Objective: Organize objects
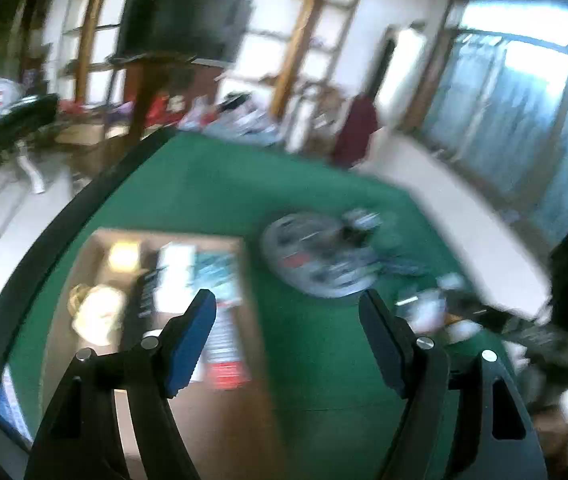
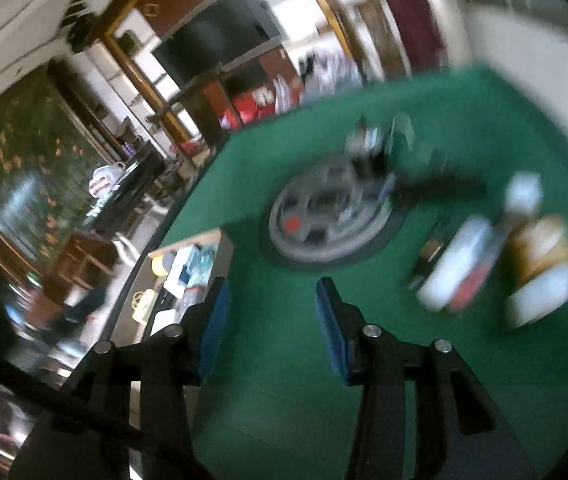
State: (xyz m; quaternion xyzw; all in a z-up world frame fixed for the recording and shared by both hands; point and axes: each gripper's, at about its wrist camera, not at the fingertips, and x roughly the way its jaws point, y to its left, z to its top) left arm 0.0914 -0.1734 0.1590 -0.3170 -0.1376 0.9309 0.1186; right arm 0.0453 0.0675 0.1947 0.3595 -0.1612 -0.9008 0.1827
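- The loose objects (image 2: pixel 496 256) you have to sort, a white bottle-like item, a brown-and-white pack and smaller bits, lie in a cluster toward the right edge of the green table (image 2: pixel 464 360); blur hides what each one is.
- Your right gripper (image 2: pixel 272 320) hangs empty over the cloth, jaws set well apart, just left of that cluster. Swing it right and square it to one item before you close.
- Your left gripper (image 1: pixel 288 340) is also empty and spread wide, above the table beside the open box (image 1: pixel 250 280).
- That box sits at the table's left edge and already holds papers, cards and a pale round item; it is likely where things belong.
- The round grey tray (image 2: pixel 324 220) near the table's middle carries a jumble of small parts; keep your path clear of it.
- Both views are smeared, so slow down and settle before committing to a grasp.
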